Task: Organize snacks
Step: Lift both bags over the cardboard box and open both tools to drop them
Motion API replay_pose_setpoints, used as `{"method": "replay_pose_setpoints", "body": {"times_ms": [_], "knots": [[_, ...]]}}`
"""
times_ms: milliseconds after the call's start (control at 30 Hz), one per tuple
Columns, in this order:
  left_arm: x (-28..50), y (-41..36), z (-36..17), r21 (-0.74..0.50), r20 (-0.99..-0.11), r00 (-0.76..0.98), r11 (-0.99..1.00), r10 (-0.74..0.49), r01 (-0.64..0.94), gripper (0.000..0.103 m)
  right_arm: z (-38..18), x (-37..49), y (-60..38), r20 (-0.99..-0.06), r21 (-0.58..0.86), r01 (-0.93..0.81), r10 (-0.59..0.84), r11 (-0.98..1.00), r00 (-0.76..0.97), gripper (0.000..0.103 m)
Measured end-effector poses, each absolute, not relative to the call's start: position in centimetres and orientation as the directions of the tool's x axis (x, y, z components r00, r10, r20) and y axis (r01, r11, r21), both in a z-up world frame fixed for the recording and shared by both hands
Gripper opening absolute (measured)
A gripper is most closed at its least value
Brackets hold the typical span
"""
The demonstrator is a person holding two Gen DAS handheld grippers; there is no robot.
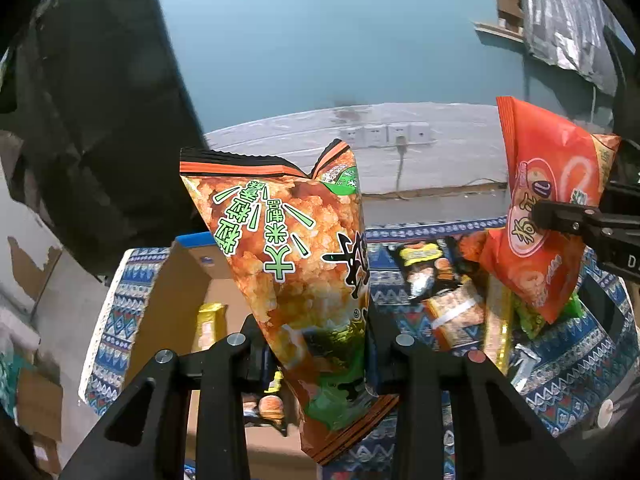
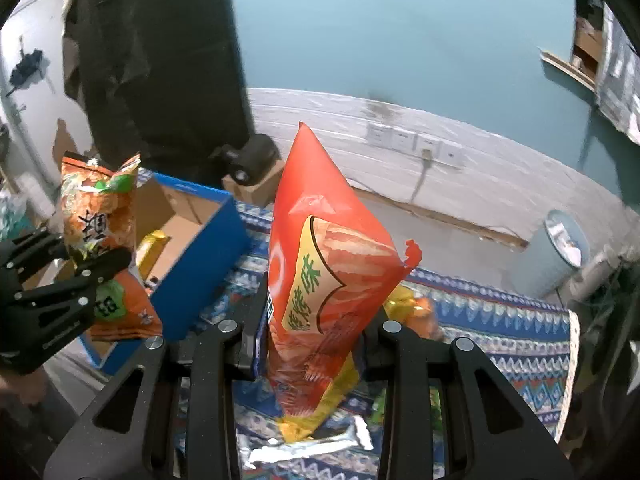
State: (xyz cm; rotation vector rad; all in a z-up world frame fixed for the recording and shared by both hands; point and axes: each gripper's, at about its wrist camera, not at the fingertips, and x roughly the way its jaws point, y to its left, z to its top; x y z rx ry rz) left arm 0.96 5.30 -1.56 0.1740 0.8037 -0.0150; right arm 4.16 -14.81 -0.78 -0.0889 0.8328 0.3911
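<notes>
Two bags upright, long axes vertical — left jaws clamp orange rice-snack bag (image 1: 288, 264), right jaws red bag (image 2: 324, 256).

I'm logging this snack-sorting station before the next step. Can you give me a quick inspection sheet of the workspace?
Surface: patterned blue cloth over the table.
Job's things: orange rice-snack bag and red snack bag, both lifted; open blue cardboard box holding a yellow packet.
Clutter: loose packets on the cloth.
Grippers: left gripper shut on the orange bag; right gripper shut on the red bag.
Cables: one cord plugged into the wall sockets.
Surroundings: black sheet, grey bin.
</notes>
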Motion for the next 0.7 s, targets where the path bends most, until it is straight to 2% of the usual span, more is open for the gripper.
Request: {"method": "replay_pose_setpoints", "body": {"times_ms": [700], "knots": [[0.7,13.7,-1.7,0.171,-0.708,0.687,0.983,0.166,-0.062,0.035,0.3,5.3,-2.5,-0.731,0.112,-0.556,0.447,0.824,0.515,0.031]]}}
